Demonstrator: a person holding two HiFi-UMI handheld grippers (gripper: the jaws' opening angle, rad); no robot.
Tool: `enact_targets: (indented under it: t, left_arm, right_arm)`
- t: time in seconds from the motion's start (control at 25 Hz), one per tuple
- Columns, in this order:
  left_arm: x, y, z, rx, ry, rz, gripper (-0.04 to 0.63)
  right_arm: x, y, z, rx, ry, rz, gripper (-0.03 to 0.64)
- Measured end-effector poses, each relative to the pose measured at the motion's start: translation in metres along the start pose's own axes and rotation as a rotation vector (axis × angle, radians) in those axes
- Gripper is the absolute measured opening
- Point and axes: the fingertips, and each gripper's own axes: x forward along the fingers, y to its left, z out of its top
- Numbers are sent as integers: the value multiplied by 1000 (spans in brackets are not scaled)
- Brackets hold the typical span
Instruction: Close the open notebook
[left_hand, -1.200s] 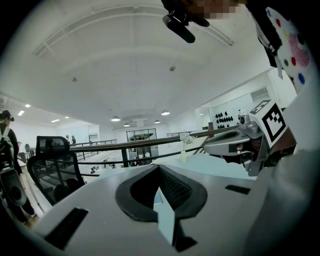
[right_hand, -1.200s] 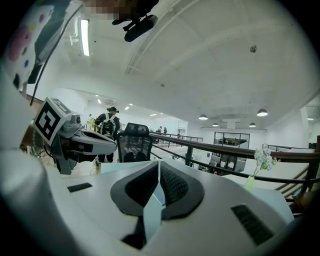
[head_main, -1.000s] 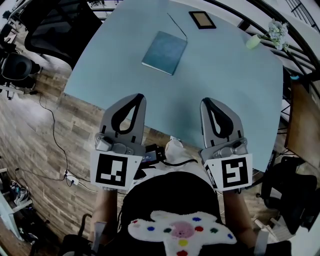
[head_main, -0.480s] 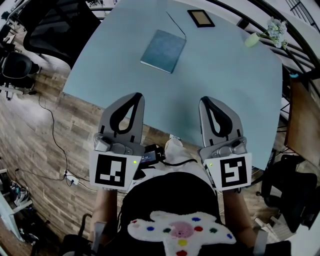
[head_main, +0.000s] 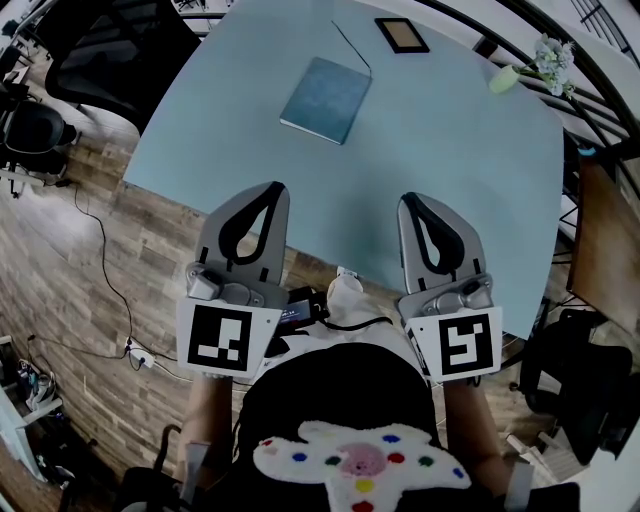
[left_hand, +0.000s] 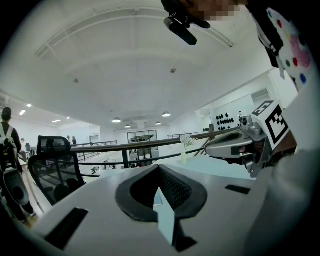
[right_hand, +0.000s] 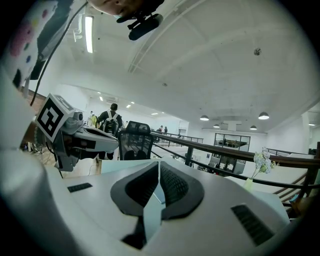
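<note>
Left gripper (head_main: 270, 190) and right gripper (head_main: 413, 201) hover at the near edge of the table (head_main: 450, 170), both pinched together on nothing; the notebook (head_main: 326, 99) lies flat farther up the table, well apart, blue cover up; looks closed to me; next comes only a check.

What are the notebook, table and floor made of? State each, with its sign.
Notebook: teal cover, matte, faintly mottled, perhaps cloth or faux leather.
Table: smooth, pale blue, no grain, likely laminate.
Floor: plank seams and grain, wood or wood-look.
</note>
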Motion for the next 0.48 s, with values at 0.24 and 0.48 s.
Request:
enact_targets:
  t: [0.24,0.48]
  left_arm:
    - [-1,1,-2,-5,2,3,17]
    - [-1,-1,-1,-13,-7,-4,17]
  right_arm:
    - [2,1,3,10,-12,-6,38]
    - [2,0,2,8,-8,-15,38]
